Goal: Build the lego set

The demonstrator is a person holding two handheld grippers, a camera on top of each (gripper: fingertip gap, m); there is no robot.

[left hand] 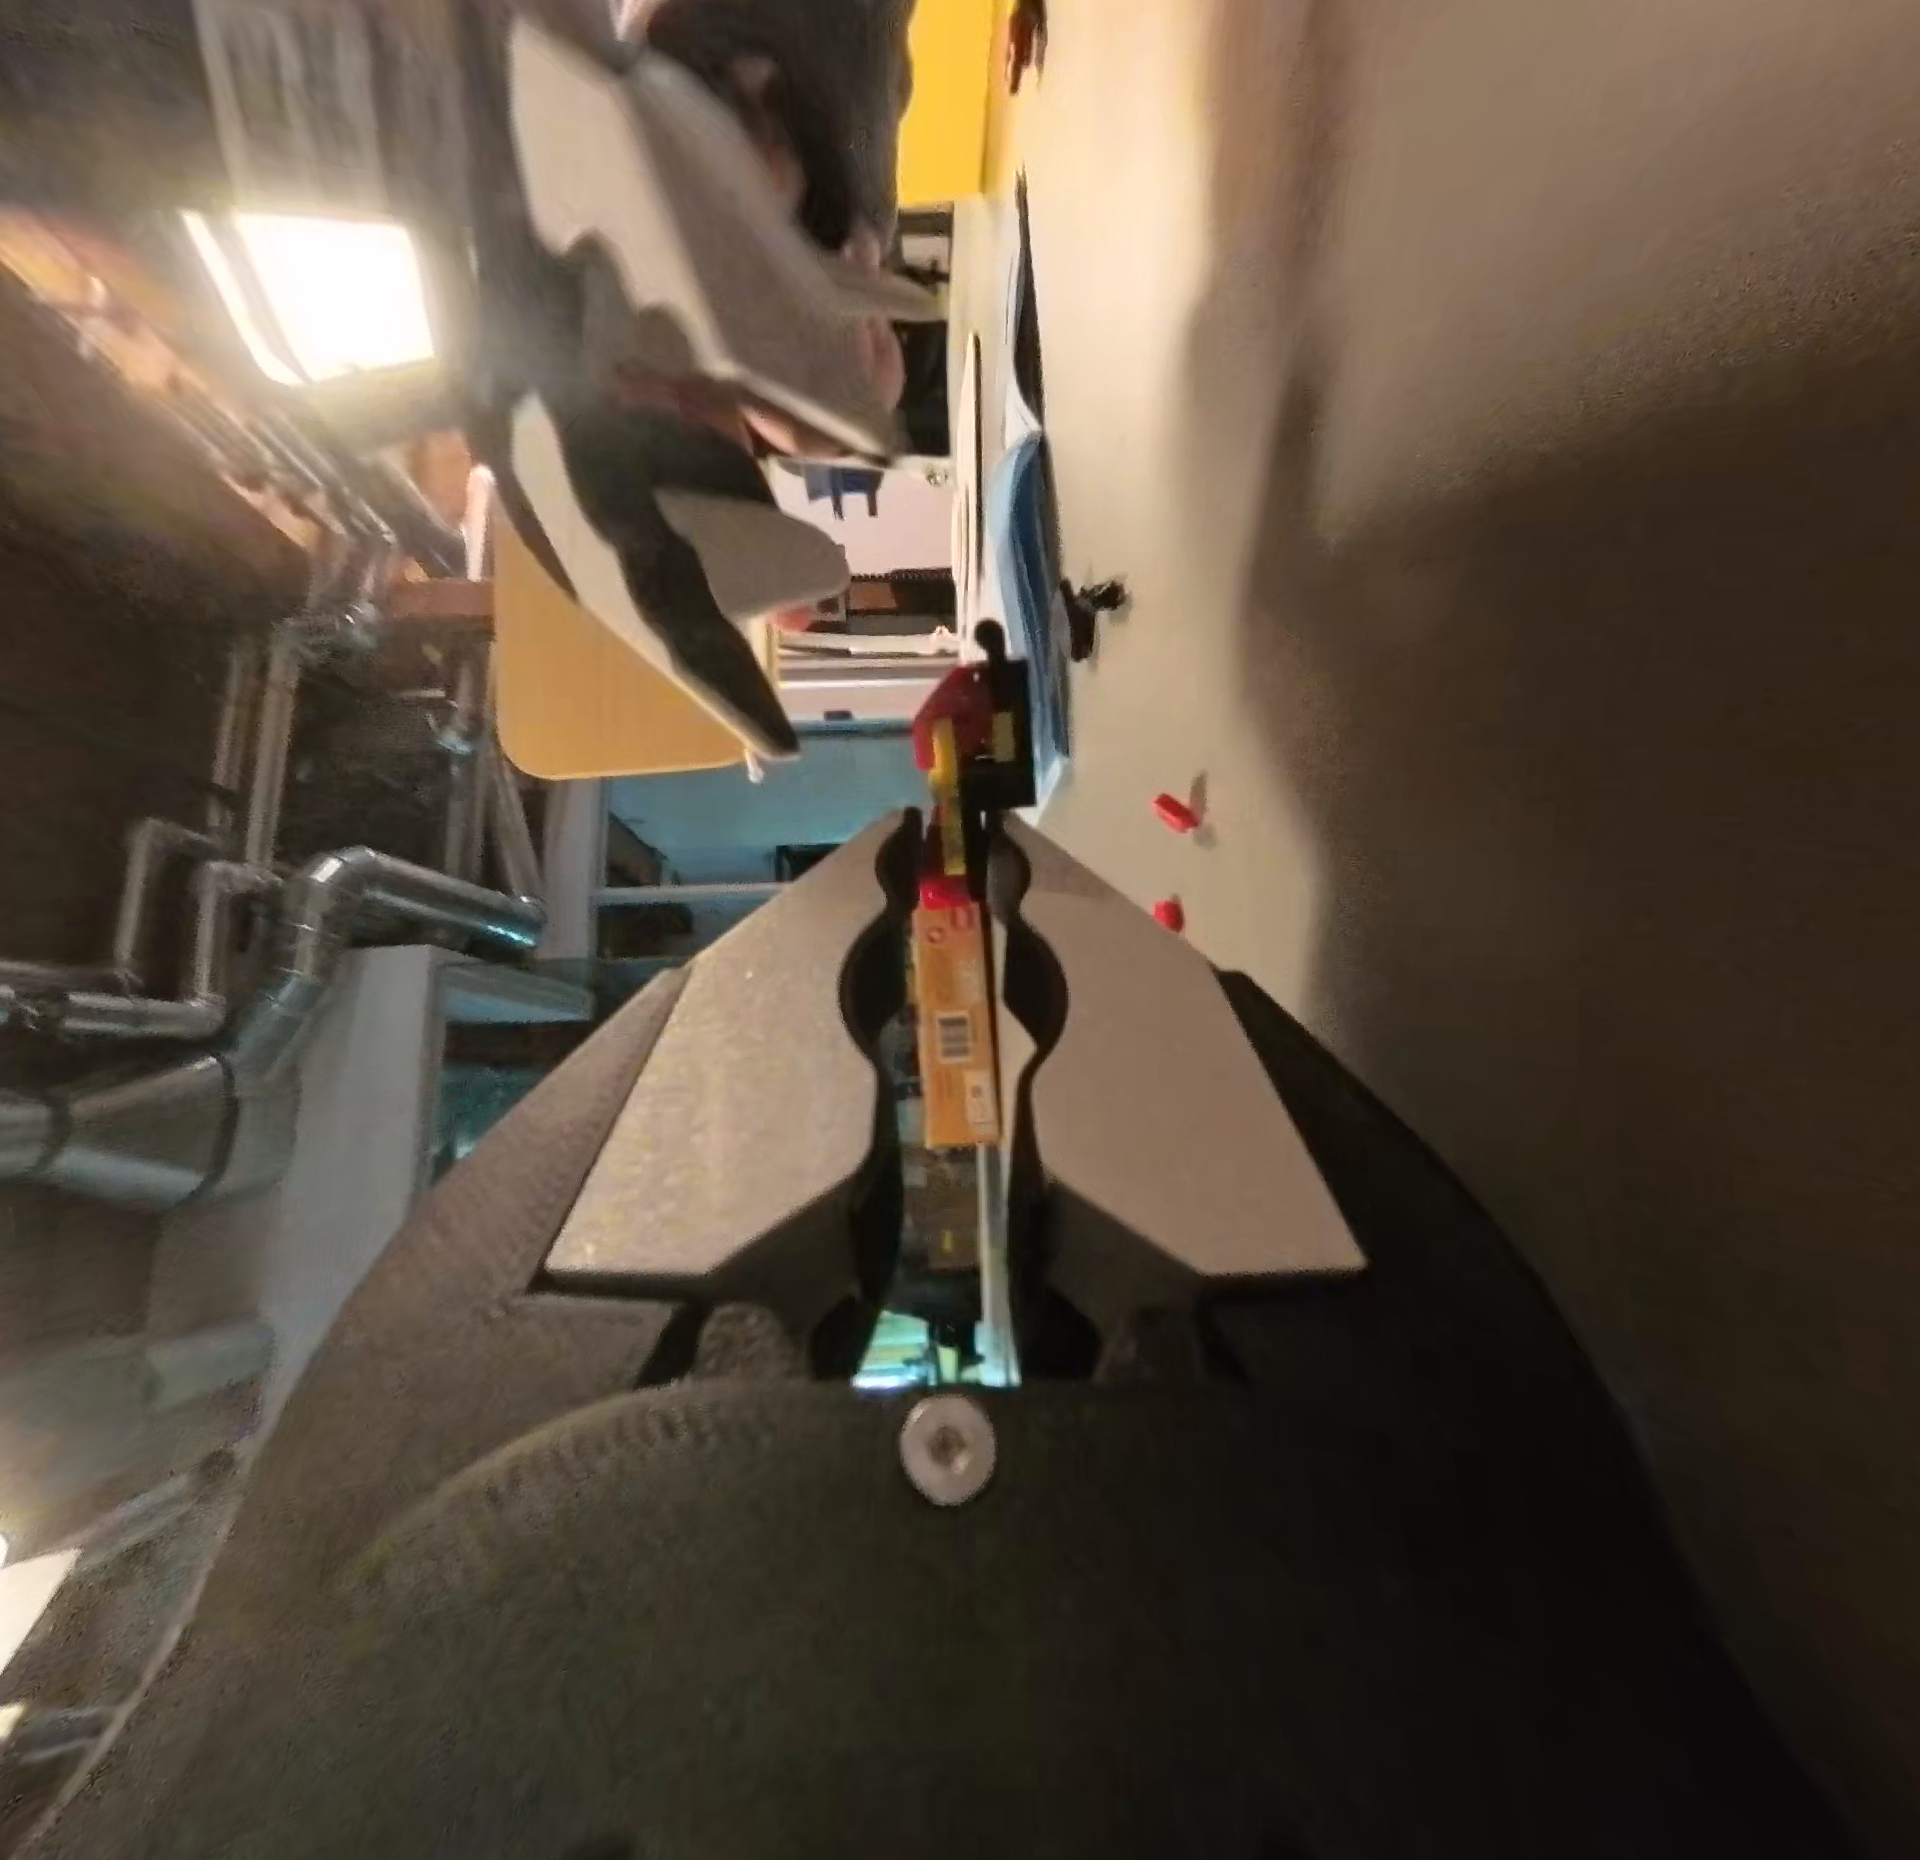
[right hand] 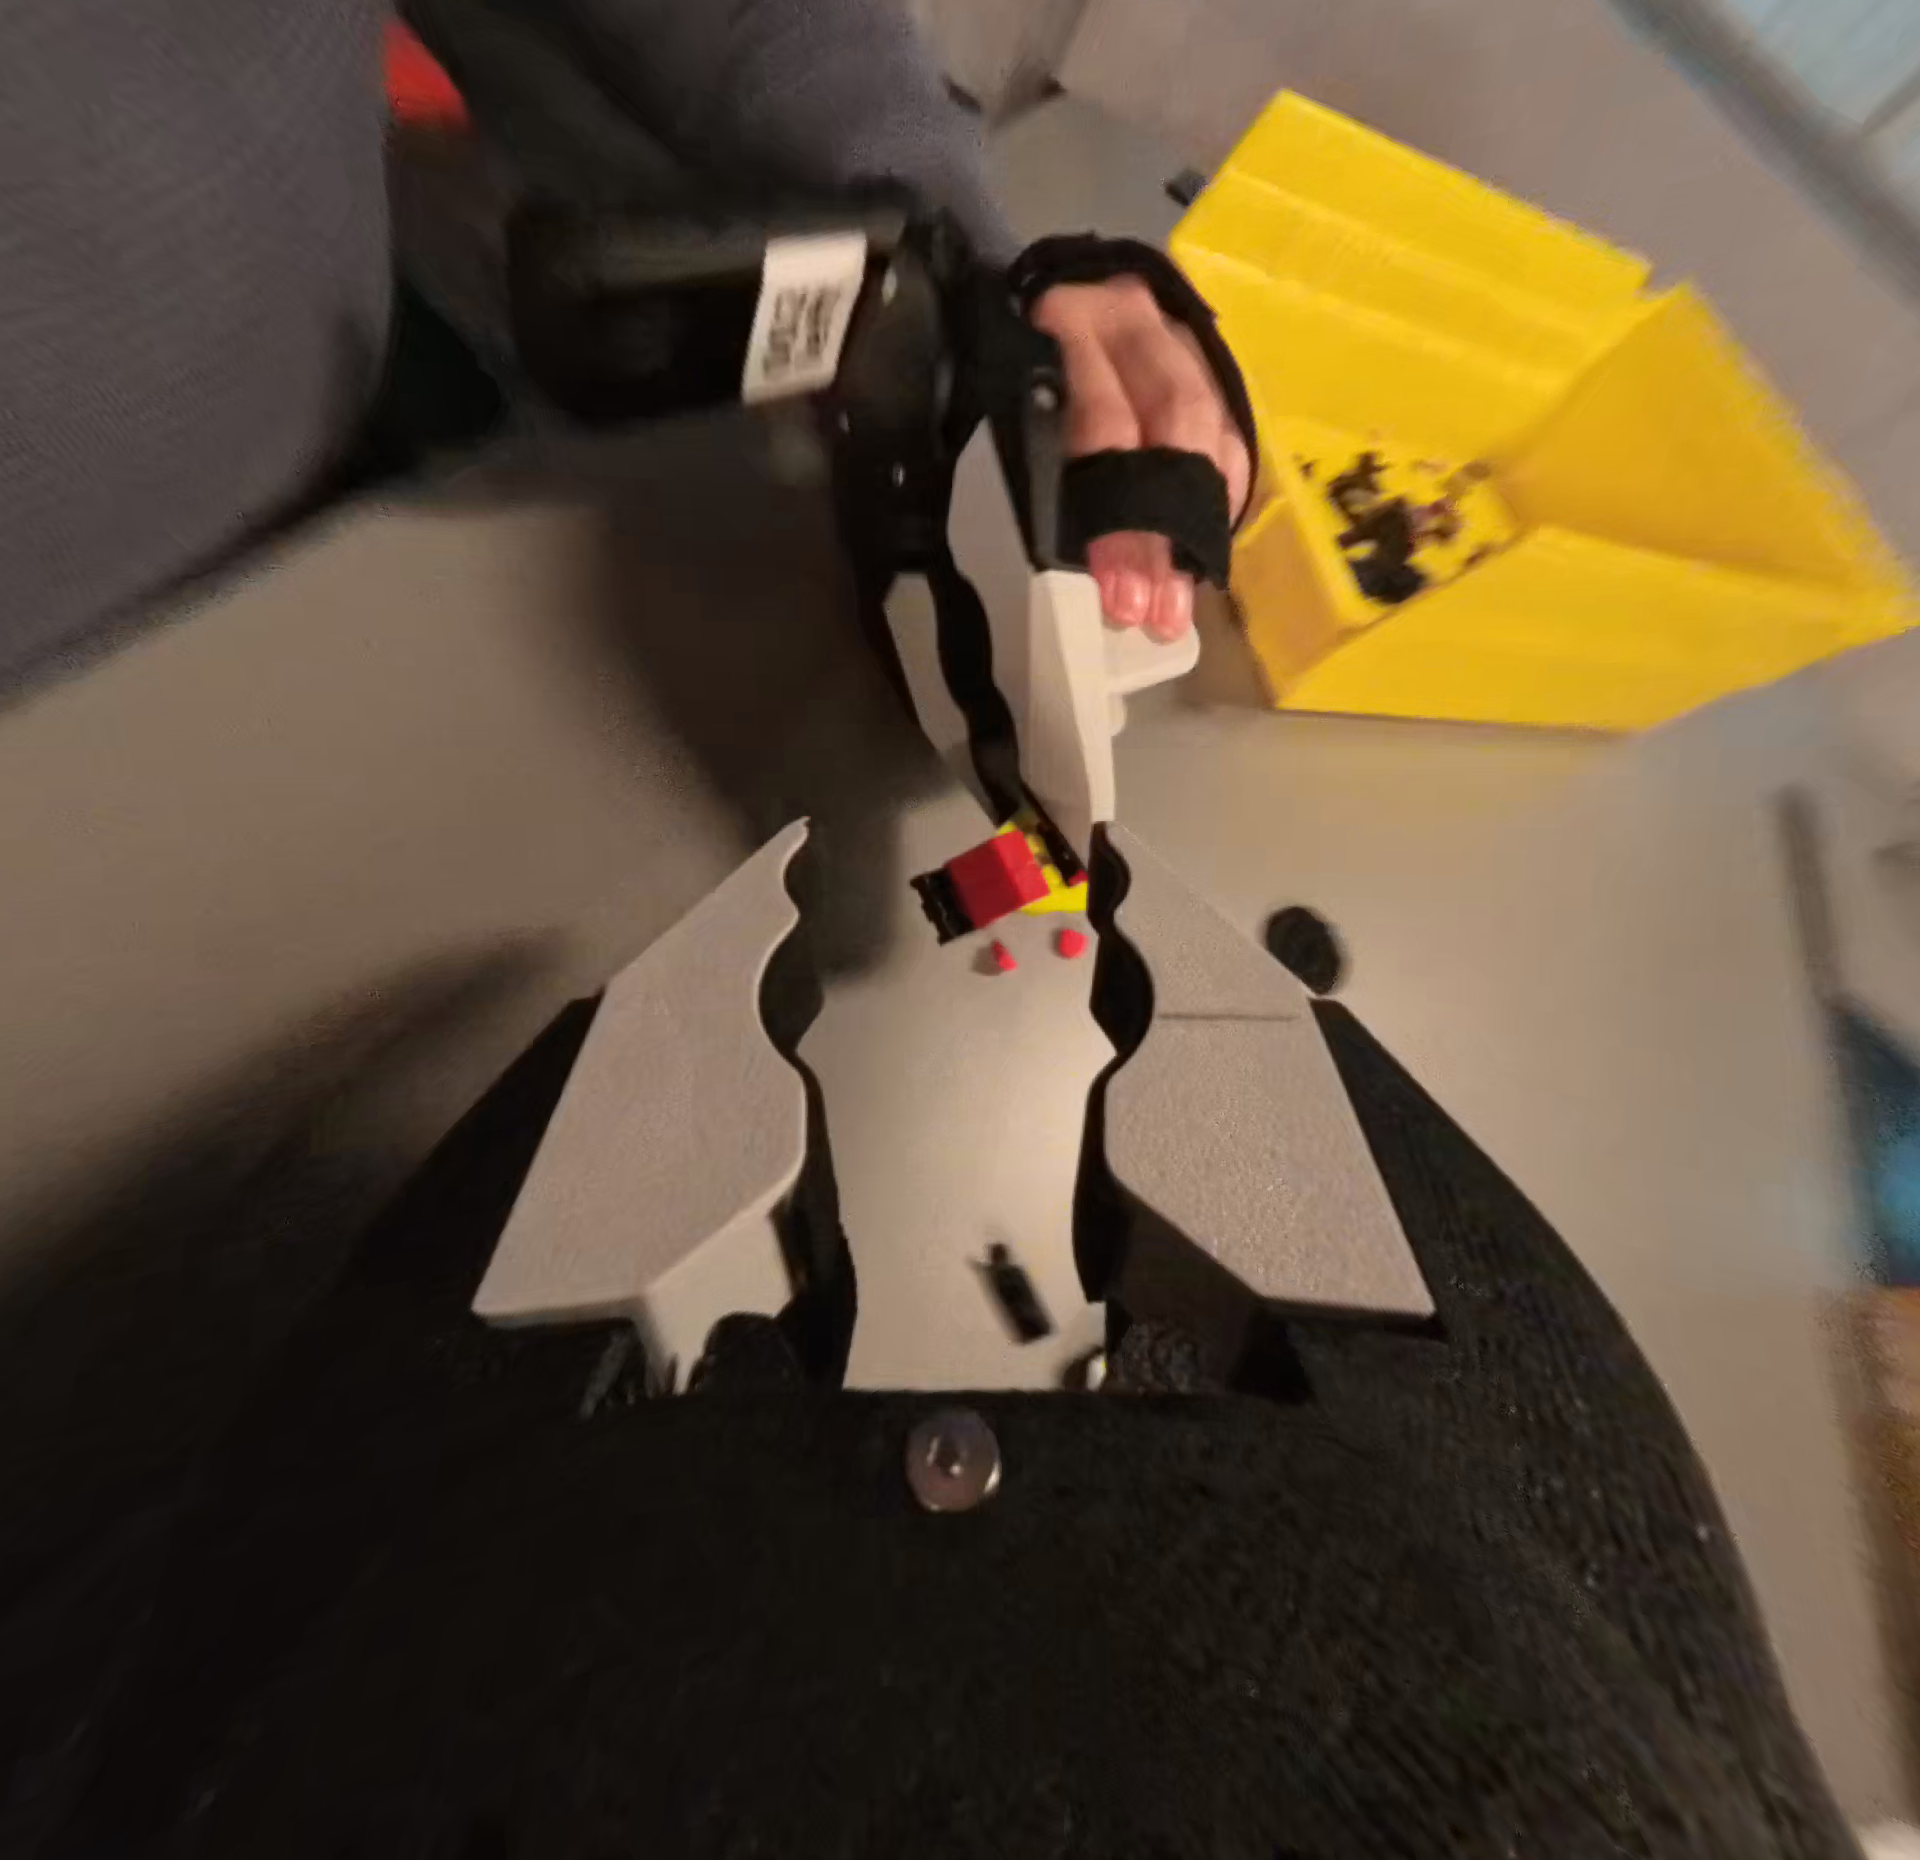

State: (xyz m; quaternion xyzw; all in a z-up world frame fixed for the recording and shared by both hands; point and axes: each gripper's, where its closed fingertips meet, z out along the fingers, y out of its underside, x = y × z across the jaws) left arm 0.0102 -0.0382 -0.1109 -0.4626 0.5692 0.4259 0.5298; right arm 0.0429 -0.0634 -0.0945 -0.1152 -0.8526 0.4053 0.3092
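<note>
Grey table (right hand: 364,771) surface fills both views; the left wrist view is rolled sideways, so the table runs down the right side of its frame. At upper left of that view, the right hand-held gripper (left hand: 774,745) hangs blurred against pipes and shelving, its tip pointing toward frame centre. At centre, the left hand-held gripper (left hand: 951,834) is closed on the lego model (left hand: 971,730), a small red, yellow and black assembly gripped at its lower end and projecting beyond the fingertips. Just right of centre, two loose red pieces (left hand: 1174,813) lie on the table, close to the model but apart from it.

In the right wrist view, a grey sleeve occupies the upper left. At centre, the left hand-held gripper (right hand: 1049,854) enters from above, a strapped hand (right hand: 1132,439) around its handle, and holds the lego model (right hand: 997,880) just above the table. Below it, the right hand-held gripper (right hand: 951,844) stands open and empty, its right fingertip beside the model. The two red pieces (right hand: 1070,941) lie between its fingers, and a small black piece (right hand: 1013,1291) lies nearer the lens. At upper right, a yellow compartmented bin (right hand: 1507,615) holds dark parts.
</note>
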